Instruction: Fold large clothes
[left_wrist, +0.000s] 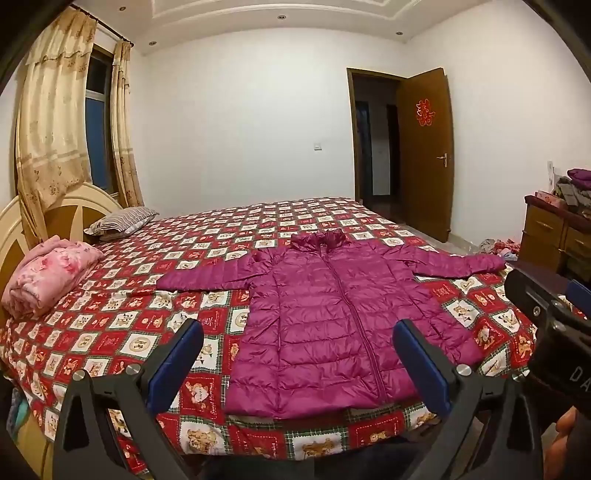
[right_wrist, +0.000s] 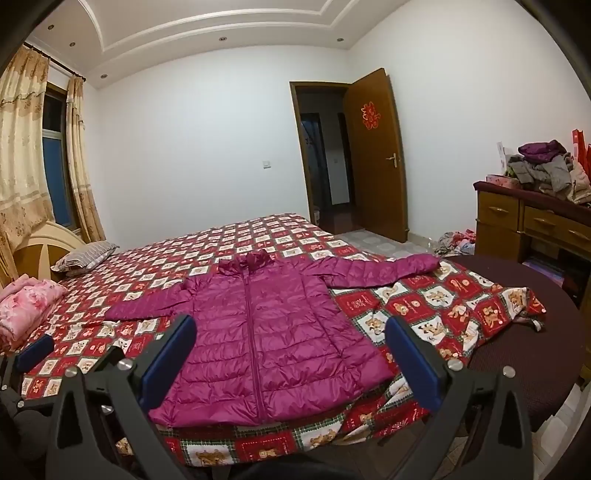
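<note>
Magenta puffer jacket (left_wrist: 332, 314) lies flat on bed, front up, zip closed, collar toward far side, hem at near edge of bed. Both sleeves spread out sideways; L sleeve points toward headboard end, R sleeve reaches toward foot end, cuff near edge of sheet. Same jacket (right_wrist: 266, 332) in R wrist view, centred, hem closest to camera.

Left tongs (left_wrist: 297, 354) hover above near edge of bed, over jacket's hem area, fingers wide apart, blue pads (left_wrist: 173, 365) facing inward, nothing between them. No contact w/ fabric visible. Right tongs (right_wrist: 290, 350) likewise apart, empty, held over hem; R side. Right tongs' body also shows at R edge of L wrist view.

Under jacket: red/white checked bedsheet (left_wrist: 122, 321) w/ bear print, covering bed; at foot end the sheet is rucked back, dark mattress (right_wrist: 535, 373) exposed. Pink floral folded blanket (left_wrist: 48, 273) at headboard end, well apart from jacket. Striped pillow (left_wrist: 122, 219) beyond it, by cream headboard (left_wrist: 55, 206).

Further out: curtains (left_wrist: 51, 122) over window, wooden door (right_wrist: 373, 155) open w/ red paper cutout on it, wooden desk (right_wrist: 532, 218) w/ drawers carrying heap of clothes (right_wrist: 546, 166). More items on floor near desk, too small to id.
</note>
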